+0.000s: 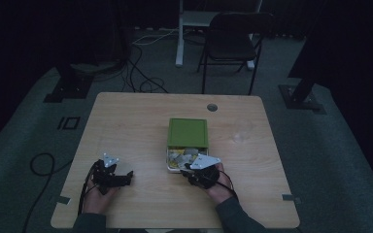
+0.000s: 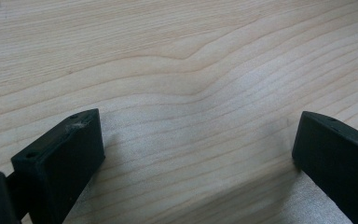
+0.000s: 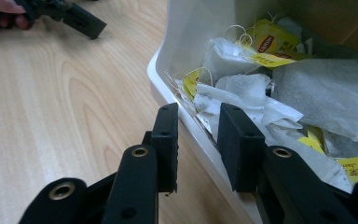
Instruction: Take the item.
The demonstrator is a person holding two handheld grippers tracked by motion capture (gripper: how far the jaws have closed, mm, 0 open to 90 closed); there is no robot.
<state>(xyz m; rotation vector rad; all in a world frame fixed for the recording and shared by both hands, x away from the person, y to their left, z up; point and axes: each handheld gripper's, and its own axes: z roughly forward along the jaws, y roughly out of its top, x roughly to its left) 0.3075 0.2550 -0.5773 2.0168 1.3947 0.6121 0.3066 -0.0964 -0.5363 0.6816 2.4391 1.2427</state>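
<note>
High view, table (image 1: 141, 116): I see a pale wooden top, bare along its far edge and at both far corners, with open room to the left of the box.
Box (image 1: 171, 167): white, near the middle of the table toward my side, its green lid (image 1: 188, 132) slid toward the far side so the near part is open.
Tea bags (image 3: 242, 88): a loose heap inside the open end, white sachets with yellow tags and strings.
Left hand (image 1: 97, 198): low at the near left, well apart from the box.
Left gripper (image 1: 128, 175): pointing right along the table, jaws spread wide over bare wood (image 2: 191, 84), holding nothing.
Right hand (image 1: 218, 187): at the near edge, just beside the box's near right corner.
Right gripper (image 3: 196, 123): jaws narrow, straddling the box's near white wall (image 3: 200, 140), 1 jaw outside, 1 inside among the sachets; I cannot tell whether they pinch it.
</note>
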